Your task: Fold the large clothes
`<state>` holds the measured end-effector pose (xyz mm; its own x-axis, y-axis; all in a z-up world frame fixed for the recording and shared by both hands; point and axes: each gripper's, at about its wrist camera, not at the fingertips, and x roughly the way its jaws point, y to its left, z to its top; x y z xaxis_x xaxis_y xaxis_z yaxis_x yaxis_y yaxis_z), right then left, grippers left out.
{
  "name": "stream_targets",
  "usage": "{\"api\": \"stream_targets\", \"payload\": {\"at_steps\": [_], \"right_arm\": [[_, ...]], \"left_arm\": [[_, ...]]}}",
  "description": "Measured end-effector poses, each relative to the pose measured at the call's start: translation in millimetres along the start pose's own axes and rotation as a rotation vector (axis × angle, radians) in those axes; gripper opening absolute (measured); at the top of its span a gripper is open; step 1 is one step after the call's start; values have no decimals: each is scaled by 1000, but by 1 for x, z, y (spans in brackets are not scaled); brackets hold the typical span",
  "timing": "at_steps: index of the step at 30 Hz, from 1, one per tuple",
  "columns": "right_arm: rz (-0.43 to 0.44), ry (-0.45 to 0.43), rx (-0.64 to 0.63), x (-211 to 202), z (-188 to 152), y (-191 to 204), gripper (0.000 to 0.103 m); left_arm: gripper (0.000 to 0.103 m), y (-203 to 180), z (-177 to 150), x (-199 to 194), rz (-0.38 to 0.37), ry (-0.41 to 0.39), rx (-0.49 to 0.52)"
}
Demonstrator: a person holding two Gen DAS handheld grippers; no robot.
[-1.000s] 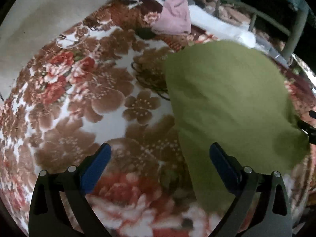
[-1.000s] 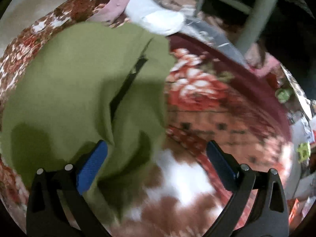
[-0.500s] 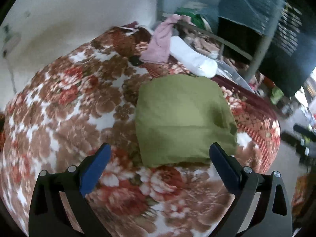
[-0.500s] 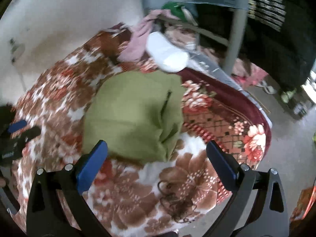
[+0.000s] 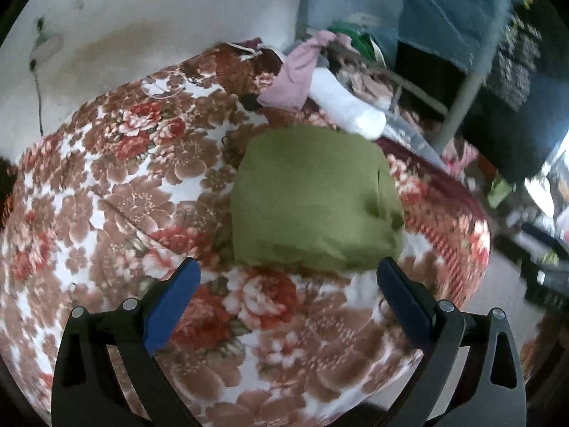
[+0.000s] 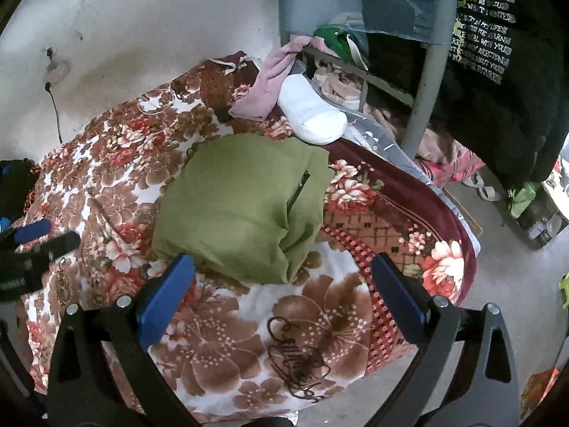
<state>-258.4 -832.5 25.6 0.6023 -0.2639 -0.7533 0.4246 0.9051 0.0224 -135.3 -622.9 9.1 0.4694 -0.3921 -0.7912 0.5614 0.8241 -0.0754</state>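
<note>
Floral blanket (image 6: 220, 338) under folded green garment (image 6: 242, 206)

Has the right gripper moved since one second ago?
Yes. The right gripper has pulled back and up: the folded olive-green garment on the floral blanket now looks much smaller.

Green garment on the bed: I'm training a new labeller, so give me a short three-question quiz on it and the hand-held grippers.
1. True or false: the left hand-held gripper is shut on the green garment.
2. What lies just beyond the garment, by the pink cloth? A) a white bundle B) a shoe C) a book
3. Fill in: the garment lies folded on a ______ blanket.

Key
1. False; both it and the right hand-held gripper are open and hold nothing.
2. A, the white bundle.
3. Floral.
</note>
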Motion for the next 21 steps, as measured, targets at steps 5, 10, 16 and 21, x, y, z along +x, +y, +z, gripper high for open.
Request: {"api": "stream_targets", "payload": {"at_steps": [5, 10, 16, 21], "right_arm": [[17, -11, 21, 3, 3, 2, 98], [24, -21, 19, 4, 6, 9, 98], [34, -26, 9, 3, 11, 12, 98], [47, -24, -7, 3, 11, 11, 98]], "left_arm": [[98, -1, 1, -2, 36, -5, 44], [98, -5, 14, -4, 52, -21, 91], [98, -5, 21, -9, 37, -65, 85], [98, -7, 22, -5, 67, -39, 73]]}}
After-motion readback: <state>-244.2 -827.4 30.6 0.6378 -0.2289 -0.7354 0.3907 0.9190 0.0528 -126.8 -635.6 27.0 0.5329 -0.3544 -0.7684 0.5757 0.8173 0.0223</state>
